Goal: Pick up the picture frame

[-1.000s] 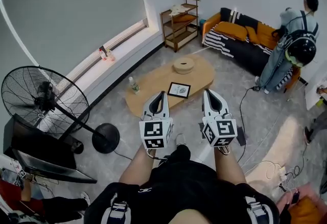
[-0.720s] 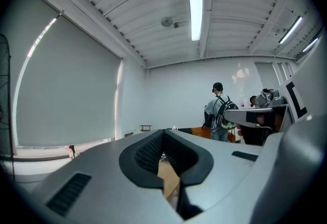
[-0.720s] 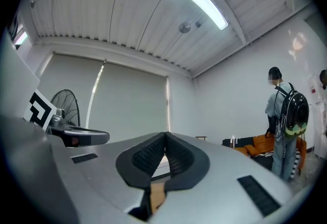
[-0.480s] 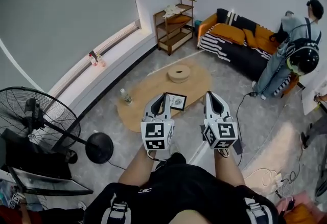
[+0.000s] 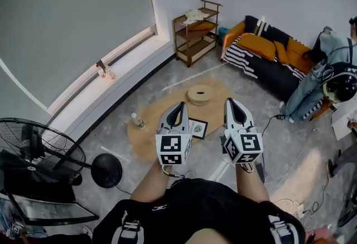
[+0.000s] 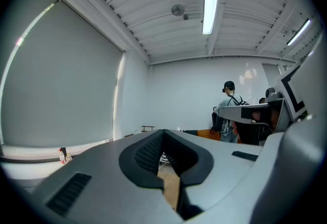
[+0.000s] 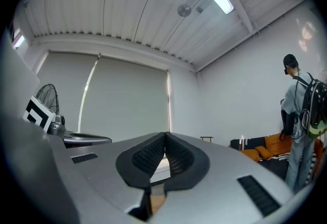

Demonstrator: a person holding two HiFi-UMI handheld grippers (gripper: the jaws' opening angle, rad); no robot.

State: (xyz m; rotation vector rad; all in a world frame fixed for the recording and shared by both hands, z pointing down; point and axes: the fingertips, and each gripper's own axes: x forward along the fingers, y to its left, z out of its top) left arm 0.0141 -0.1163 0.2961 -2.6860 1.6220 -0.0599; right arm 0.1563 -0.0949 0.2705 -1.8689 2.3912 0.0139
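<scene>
A black-edged picture frame (image 5: 197,127) lies flat on the low oval wooden table (image 5: 146,132) in the head view, partly hidden behind my left gripper. My left gripper (image 5: 179,106) is held level above the table's near side, its jaws shut with nothing between them. My right gripper (image 5: 230,102) is held level just right of the frame, also shut and empty. In the left gripper view the left gripper (image 6: 163,131) points at the far wall, tips closed. In the right gripper view the right gripper (image 7: 165,135) shows its tips meeting too.
On the table stand a round wooden box (image 5: 200,94) and a small bottle (image 5: 137,121). A standing fan (image 5: 42,148) is at the left, a wooden shelf (image 5: 196,31) at the back, an orange and black sofa (image 5: 268,53) beside it. A person (image 5: 332,84) stands at the right. Cables (image 5: 268,120) cross the floor.
The whole view has moved toward the table: table and frame now lie close under the grippers, and the fan has slid to the lower left. Both grippers stayed shut.
</scene>
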